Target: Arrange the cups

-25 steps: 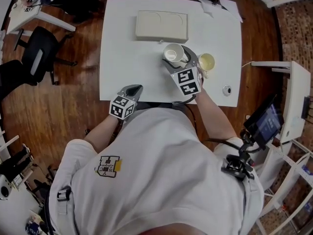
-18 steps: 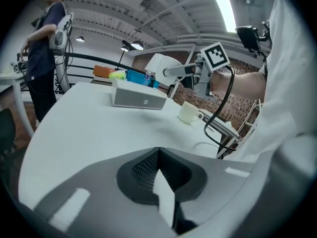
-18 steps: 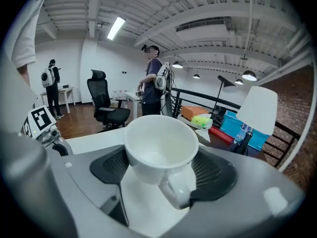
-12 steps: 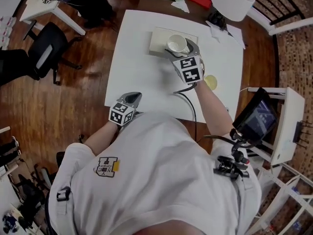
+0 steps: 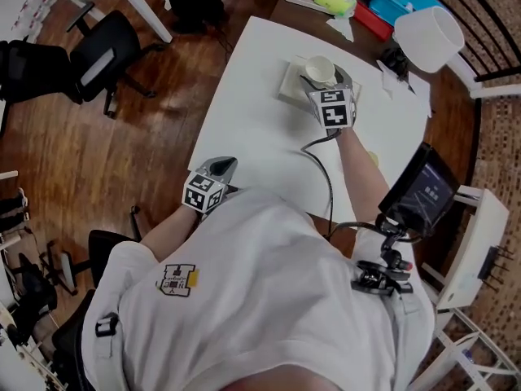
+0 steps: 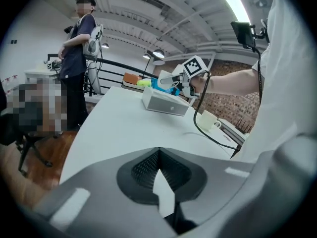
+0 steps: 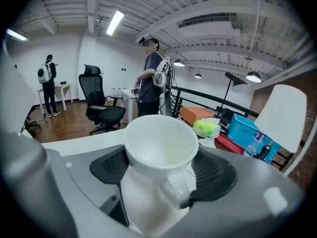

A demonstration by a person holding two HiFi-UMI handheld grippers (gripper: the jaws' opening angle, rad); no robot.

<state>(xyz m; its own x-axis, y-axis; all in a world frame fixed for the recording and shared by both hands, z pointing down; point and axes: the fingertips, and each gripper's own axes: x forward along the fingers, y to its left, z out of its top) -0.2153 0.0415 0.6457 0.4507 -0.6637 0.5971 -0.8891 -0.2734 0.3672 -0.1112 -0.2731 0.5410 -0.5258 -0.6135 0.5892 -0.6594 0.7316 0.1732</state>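
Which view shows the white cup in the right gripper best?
The right gripper view: the white cup sits close between the fingers, handle visible. The head view shows it small, from above; the left gripper view, too distant to tell.

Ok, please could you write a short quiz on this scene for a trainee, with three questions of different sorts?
1. Choose one: what does the right hand-held gripper hold? A: a white cup. B: a spoon. C: nothing.
2. True or false: the left hand-held gripper has its jaws together and holds nothing.
3. In the head view, which thing on the white table lies under the held cup?
Key: 1 A. 2 true. 3 the beige tray.
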